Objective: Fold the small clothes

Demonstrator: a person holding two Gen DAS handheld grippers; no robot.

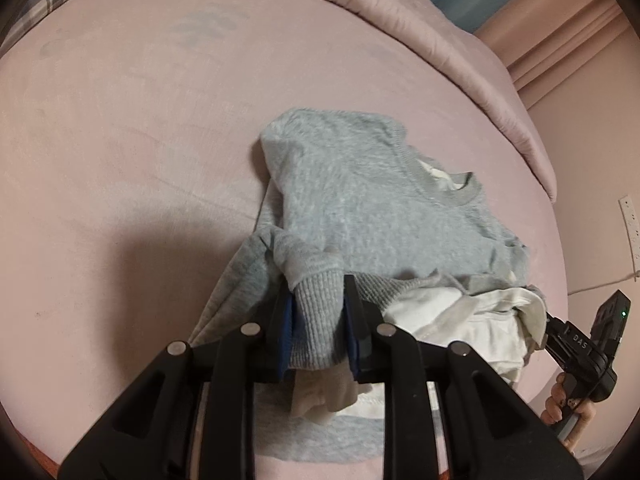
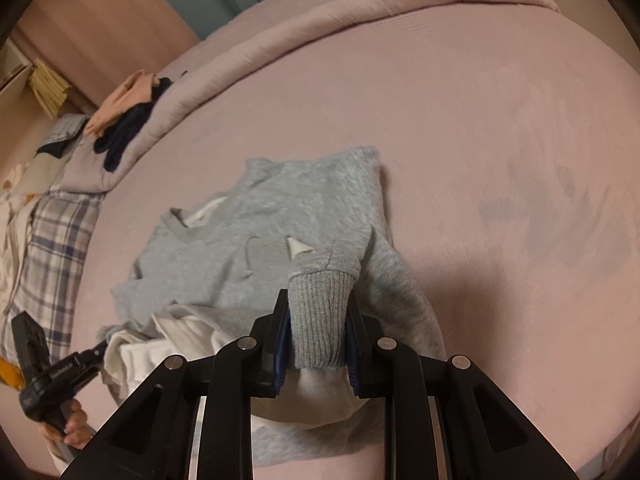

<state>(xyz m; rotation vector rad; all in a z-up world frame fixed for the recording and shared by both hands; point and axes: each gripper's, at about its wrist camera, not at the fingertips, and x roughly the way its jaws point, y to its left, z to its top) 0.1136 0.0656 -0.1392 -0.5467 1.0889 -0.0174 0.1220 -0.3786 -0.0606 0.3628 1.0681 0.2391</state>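
A small grey sweatshirt [image 1: 372,196] with a white lining lies on the pink bed, its body spread flat; it also shows in the right wrist view [image 2: 256,248]. My left gripper [image 1: 318,324] is shut on one ribbed grey cuff [image 1: 316,312] of a sleeve. My right gripper [image 2: 318,340] is shut on the other ribbed cuff [image 2: 320,312]. Both sleeves are pulled toward the near hem, where the white inside [image 1: 452,320] shows. Each gripper appears at the edge of the other's view, the right one [image 1: 580,348] and the left one [image 2: 52,376].
The pink bed sheet [image 1: 140,140] stretches wide around the garment. A rolled pink quilt [image 2: 360,8] lies along the far edge. Dark and peach clothes [image 2: 124,116] sit on the quilt, with a plaid cloth [image 2: 52,240] at the left.
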